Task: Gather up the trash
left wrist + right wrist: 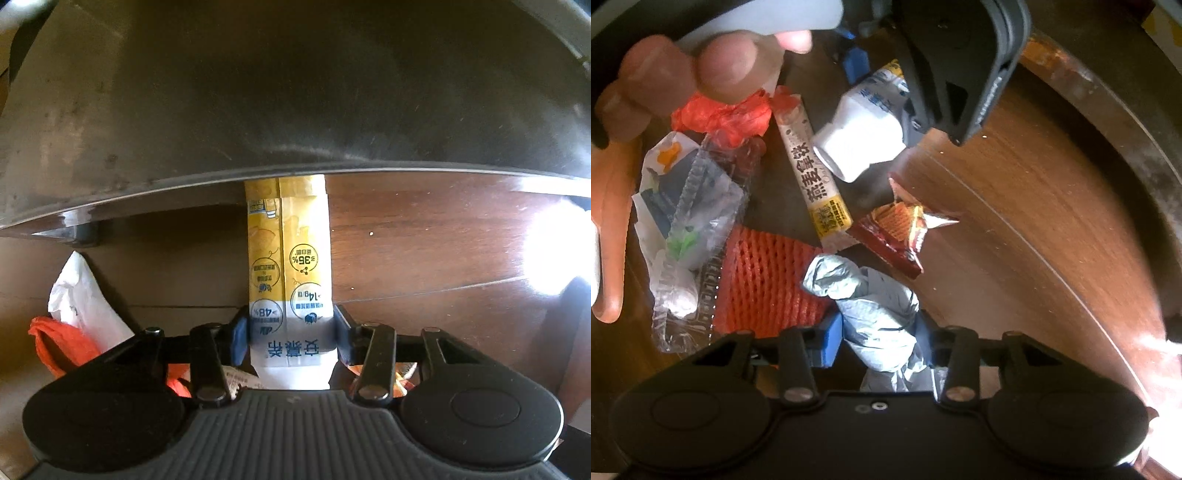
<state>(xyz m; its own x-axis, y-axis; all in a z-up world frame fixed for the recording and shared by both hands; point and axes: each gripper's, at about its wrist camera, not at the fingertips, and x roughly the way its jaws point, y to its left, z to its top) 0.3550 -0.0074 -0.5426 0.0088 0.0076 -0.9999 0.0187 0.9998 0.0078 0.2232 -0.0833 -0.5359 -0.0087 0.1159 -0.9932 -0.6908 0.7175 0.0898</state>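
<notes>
Left gripper (291,334): blue pads clamped on the white end of a yellow-and-white carton (288,266), a flattened drink pack with creased faces and printed round badges; its far end sits under the rim of a large dark metal basin (258,92) (dull, scuffed, curved wall, thin bright lip). Carton lies over a glossy brown wood floor (424,240), plank seams visible, strong glare at the right.

Beside the left gripper's left side: a crumpled white wrapper (79,291) and a piece of orange plastic (55,343), just beside each other.

Right gripper (879,341): jaws closed on a crumpled grey-blue glove (875,302), soft, wrinkled, matte; it fills the gap between the pads.

Trash pile on the floor, from the right wrist view, all close together:
- orange foam net sleeve (764,284), diamond mesh, touching the glove
- clear crinkled plastic wrap (690,236) over a white printed paper
- red crumpled film (724,118)
- cream stick sachet (812,170), long and narrow, printed characters
- red foil snack wrapper (905,225), torn, shiny silver inside

The other gripper with its carton (868,133) shows at the top of that view (spout end toward the camera); a person's fingers (713,70) at upper left.
</notes>
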